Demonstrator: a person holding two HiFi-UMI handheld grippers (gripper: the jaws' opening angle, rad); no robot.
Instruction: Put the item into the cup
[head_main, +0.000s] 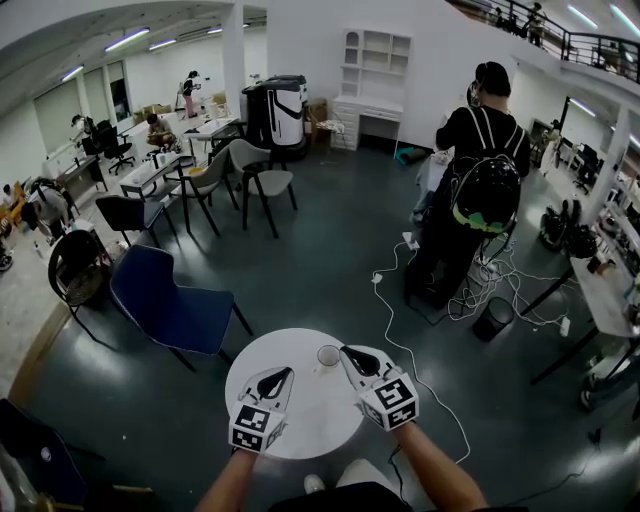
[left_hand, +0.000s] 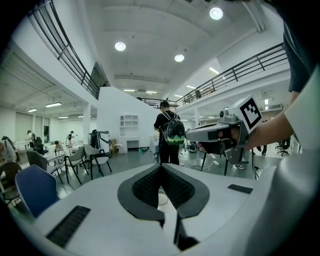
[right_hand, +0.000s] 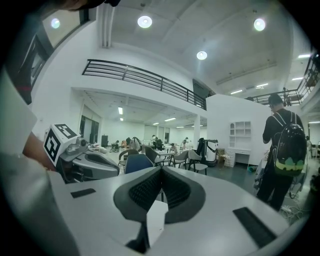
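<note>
Both tongs are held level above a round white counter (head_main: 300, 430), one in each hand.

Left tongs (head_main: 281, 376): the jaws are fully together. In the left gripper view the two ribbed black pads (left_hand: 147, 186) meet along their whole line, with nothing between them. The marker cube (head_main: 257, 427) sits behind them, toward my forearm.

Right tongs (head_main: 349, 356): the jaws are fully together. In the right gripper view the ribbed pads meet at the tip, and nothing is gripped.

Cup (head_main: 328, 355): it stands upright on the counter near the far edge, between the two tips. It is just beside the tip of the right tongs and a little further from the left. Its opening faces up; what is inside it cannot be made out.

Surroundings: a blue chair (head_main: 172, 305) stands on the dark floor to the left of the counter. A person wearing a black backpack (head_main: 483, 190) stands well beyond the counter, facing away, beside white cables (head_main: 400, 300) that trail across the floor.
</note>
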